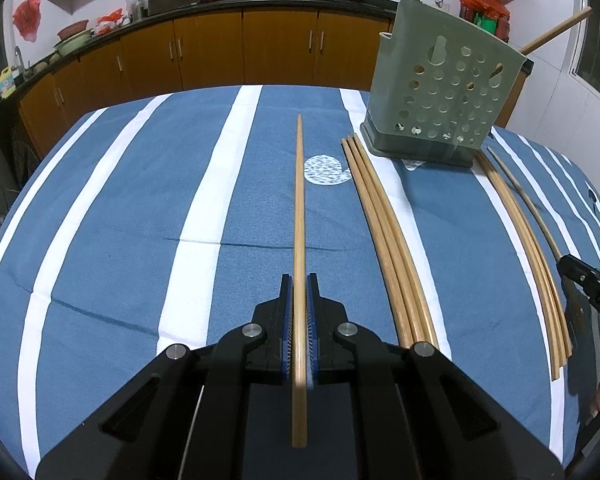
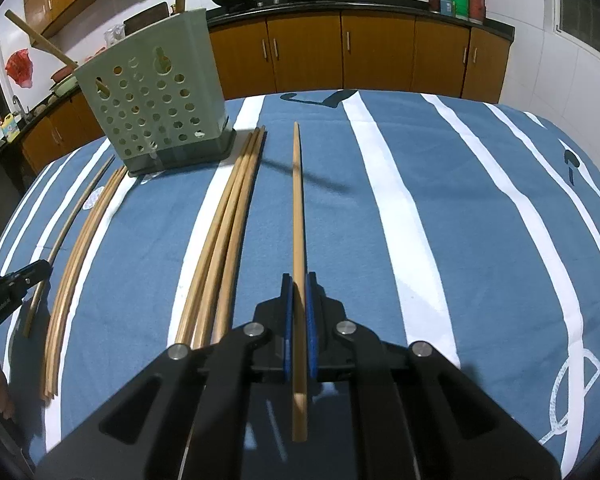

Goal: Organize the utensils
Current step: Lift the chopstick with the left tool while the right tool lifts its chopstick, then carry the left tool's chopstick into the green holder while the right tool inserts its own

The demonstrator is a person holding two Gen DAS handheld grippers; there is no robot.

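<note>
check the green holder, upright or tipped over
Upright: the green holder stands on its dark base on the tablecloth, with wooden handles poking out of its top.

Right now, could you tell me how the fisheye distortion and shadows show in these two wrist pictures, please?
Left wrist view: the loose chopsticks bow outward toward the frame edge, dark corners ring the picture, and the holder looks sharp. Right wrist view: the loose chopsticks curve likewise, and the chopstick in the right claw throws a thin slanting shadow across the cloth.
</note>
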